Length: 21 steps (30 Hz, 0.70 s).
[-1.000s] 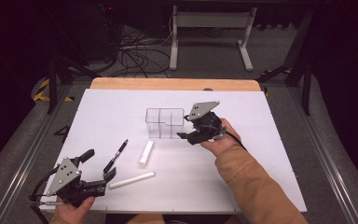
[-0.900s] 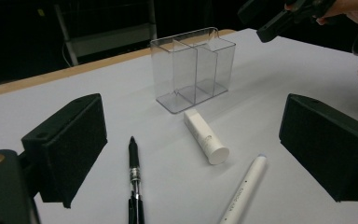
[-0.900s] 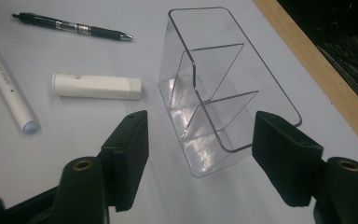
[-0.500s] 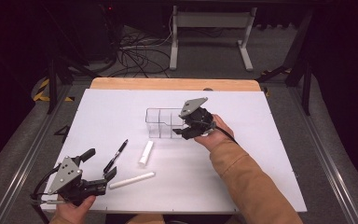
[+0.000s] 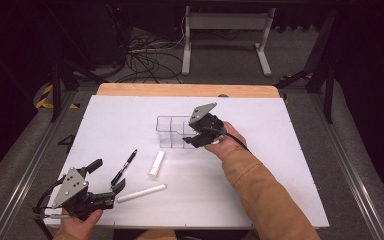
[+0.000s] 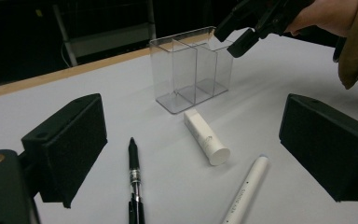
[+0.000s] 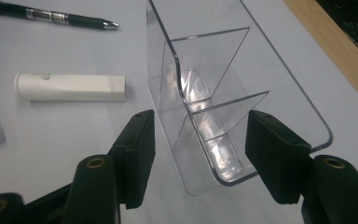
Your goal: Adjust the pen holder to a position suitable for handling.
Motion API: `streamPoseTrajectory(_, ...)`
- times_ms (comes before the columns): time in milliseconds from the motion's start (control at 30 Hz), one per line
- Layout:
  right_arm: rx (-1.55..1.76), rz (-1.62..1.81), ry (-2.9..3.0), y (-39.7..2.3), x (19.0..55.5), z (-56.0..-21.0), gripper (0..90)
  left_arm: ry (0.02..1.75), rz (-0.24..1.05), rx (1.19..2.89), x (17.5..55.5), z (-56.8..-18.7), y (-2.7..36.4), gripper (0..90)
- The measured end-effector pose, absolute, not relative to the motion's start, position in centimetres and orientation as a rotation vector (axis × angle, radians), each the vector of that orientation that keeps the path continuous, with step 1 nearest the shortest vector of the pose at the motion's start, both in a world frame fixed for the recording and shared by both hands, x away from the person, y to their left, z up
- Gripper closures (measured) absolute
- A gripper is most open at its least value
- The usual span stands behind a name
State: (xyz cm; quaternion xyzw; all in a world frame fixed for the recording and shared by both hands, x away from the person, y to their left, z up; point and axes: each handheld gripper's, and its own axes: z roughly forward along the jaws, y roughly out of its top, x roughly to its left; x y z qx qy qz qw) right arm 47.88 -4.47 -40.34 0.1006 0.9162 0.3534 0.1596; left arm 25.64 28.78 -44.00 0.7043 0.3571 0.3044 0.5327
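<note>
right gripper: jaws half-wide, just been closing, straddling near end of clear organizer, pads not touching yet
organizer: mid-worktop, long axis runs away from gripper
left gripper: wide, empty, well apart

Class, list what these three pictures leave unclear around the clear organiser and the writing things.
- Print on the short white tube: too small in the left gripper view.
- Black pen: its lower end is cut off by the bottom edge there.
- Whether the right gripper already touches the clear organiser: its fingers straddle one end, contact unclear.
</note>
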Motion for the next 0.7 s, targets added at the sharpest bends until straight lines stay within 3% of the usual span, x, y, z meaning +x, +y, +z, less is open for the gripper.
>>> streamPoseTrajectory(700, 0.278, 0.822, 2.676, -2.1, 49.1, -42.3, 60.4, 0.858, 0.726, 1.680, 25.7, -44.1, 28.9, 8.2)
